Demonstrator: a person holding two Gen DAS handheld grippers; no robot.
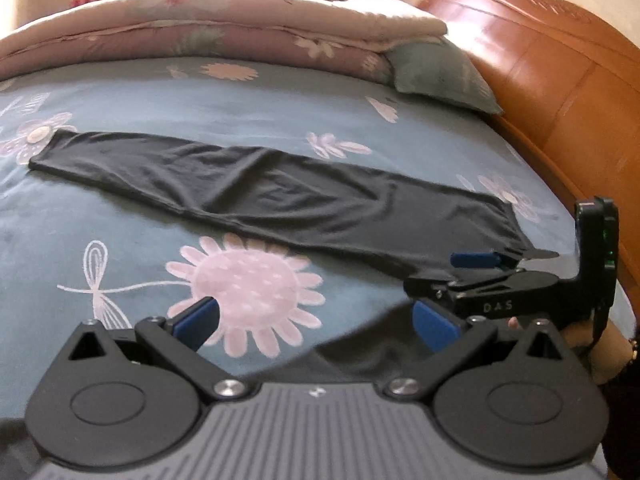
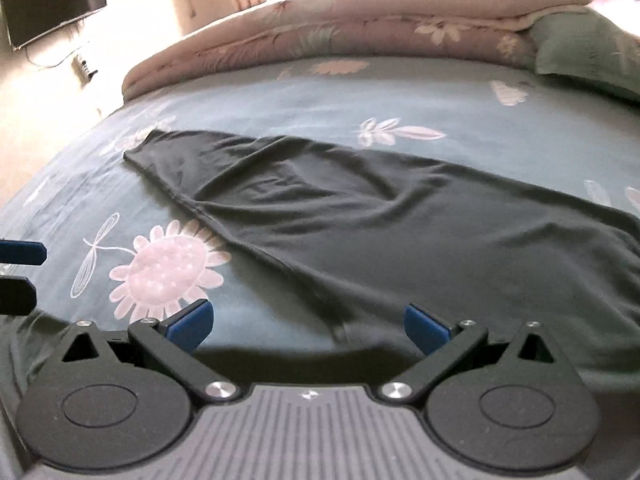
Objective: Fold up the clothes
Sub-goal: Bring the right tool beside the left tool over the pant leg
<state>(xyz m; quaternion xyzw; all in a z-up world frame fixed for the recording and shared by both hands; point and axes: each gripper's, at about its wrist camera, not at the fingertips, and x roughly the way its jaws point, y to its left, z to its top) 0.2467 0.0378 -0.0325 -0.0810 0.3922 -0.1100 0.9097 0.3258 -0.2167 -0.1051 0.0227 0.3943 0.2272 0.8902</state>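
On floral bedsheet (image 1: 120,216), dark trousers (image 1: 280,196), wooden headboard (image 1: 560,92)

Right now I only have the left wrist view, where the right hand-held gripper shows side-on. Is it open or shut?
Observer: Open. In the right wrist view the right hand-held gripper has its blue fingers spread wide, with nothing between them.
Operator: Is it over the garment?
Observer: Partly. Its right finger sits over the dark garment, its left one over the bedsheet.
Operator: Anything past the bed's left edge?
Observer: A black screen hangs on the wall there.
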